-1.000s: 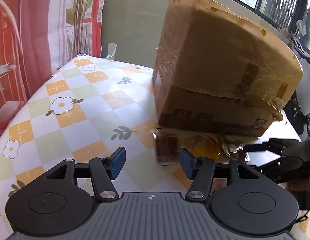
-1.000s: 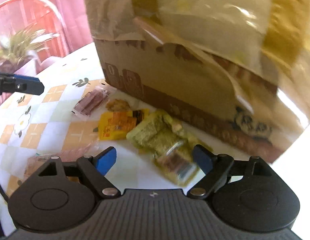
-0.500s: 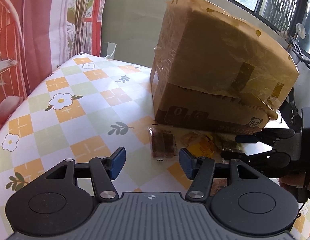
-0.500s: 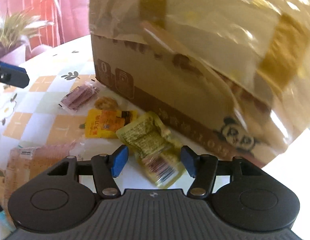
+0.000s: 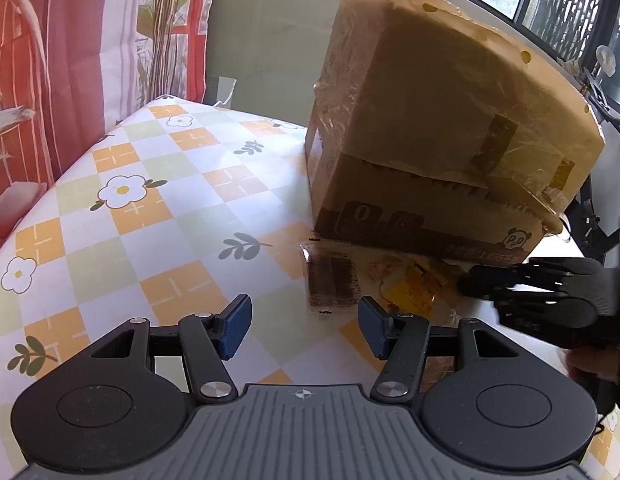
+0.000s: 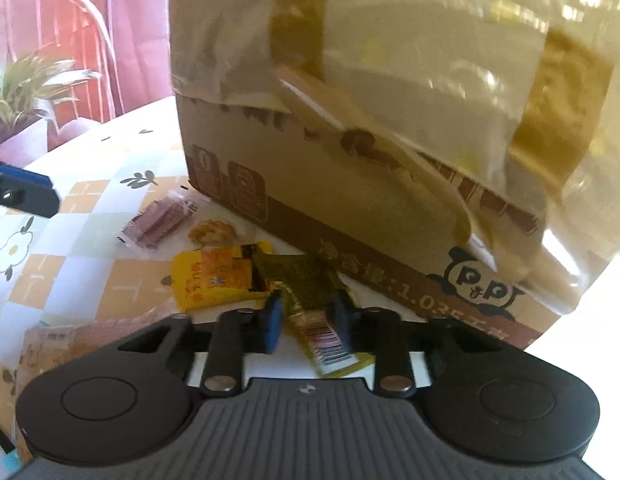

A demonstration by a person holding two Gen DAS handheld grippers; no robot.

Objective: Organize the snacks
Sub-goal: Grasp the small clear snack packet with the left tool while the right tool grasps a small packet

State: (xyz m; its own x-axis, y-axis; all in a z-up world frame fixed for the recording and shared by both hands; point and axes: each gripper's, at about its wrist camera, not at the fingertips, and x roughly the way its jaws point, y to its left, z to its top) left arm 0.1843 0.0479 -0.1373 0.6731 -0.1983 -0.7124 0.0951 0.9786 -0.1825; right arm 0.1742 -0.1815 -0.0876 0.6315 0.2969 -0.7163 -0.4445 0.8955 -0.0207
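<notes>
Right gripper (image 6: pixel 305 320) fingers just closing, now pinching green snack packet (image 6: pixel 305 280) lying on desk (image 5: pixel 121 240) against cardboard box (image 6: pixel 350 184). Left gripper (image 5: pixel 304 326) fingers spread, empty, above brown packet (image 5: pixel 332 280). Judgement: grasp made, lift comes next.

**Snacks on the checked tablecloth**

I see a table (image 5: pixel 157 216) covered in a cloth of orange, green and white checks with flowers. A taped cardboard box (image 5: pixel 430 136) stands on it, ahead of both tools. At the box's foot lie a clear packet of brown bars (image 6: pixel 157 222), a pale round snack (image 6: pixel 211 233), a yellow packet (image 6: pixel 211 282) and a green packet (image 6: pixel 310 280), the last overlapping the yellow one. A pinkish packet (image 6: pixel 69 340) lies nearer me, to the left.
</notes>
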